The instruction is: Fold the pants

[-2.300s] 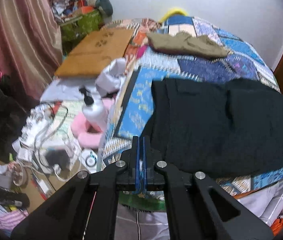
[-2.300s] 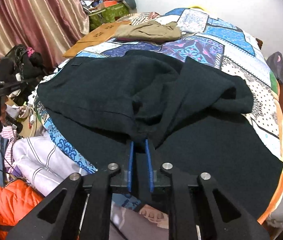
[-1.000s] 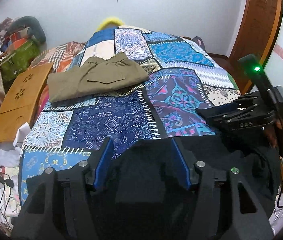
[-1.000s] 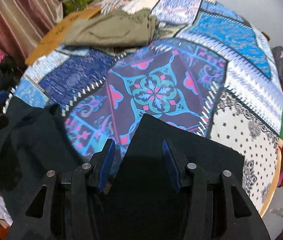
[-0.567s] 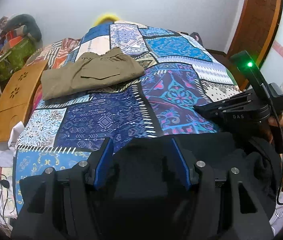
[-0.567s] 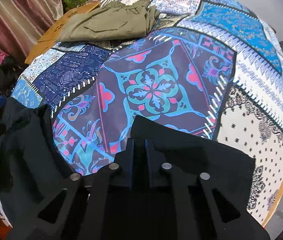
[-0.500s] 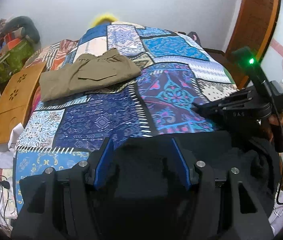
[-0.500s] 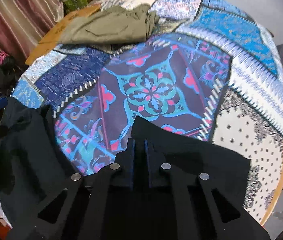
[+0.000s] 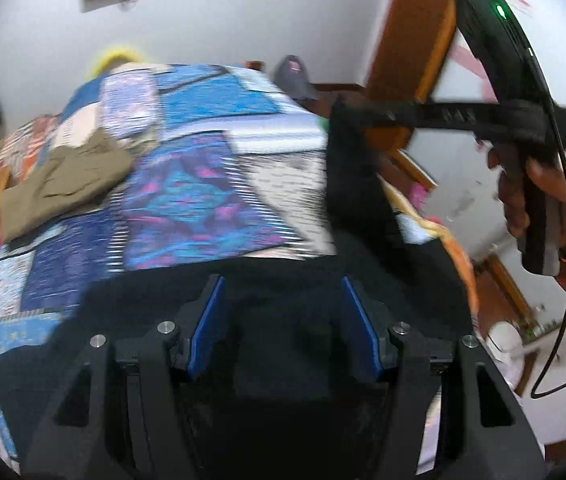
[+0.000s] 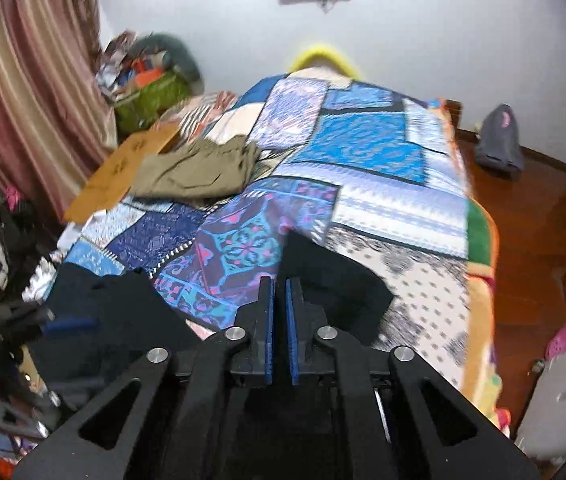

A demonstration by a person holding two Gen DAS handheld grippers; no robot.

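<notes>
- The black pants (image 10: pixel 335 280) lie on the bed (image 10: pixel 403 216), at 6 o'clock.
- My right tongs (image 10: pixel 279 312) clamp one edge; my left tongs (image 9: pixel 283 320) stand half-open over the cloth.
- The fabric is soft and limp: I grip hems and corners.

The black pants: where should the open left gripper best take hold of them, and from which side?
Probably the pants at their far edge on the bed, left of the corner the right gripper holds up. Bring the left gripper from the near side, jaws astride that edge: elsewhere the cloth lies flat.
</notes>
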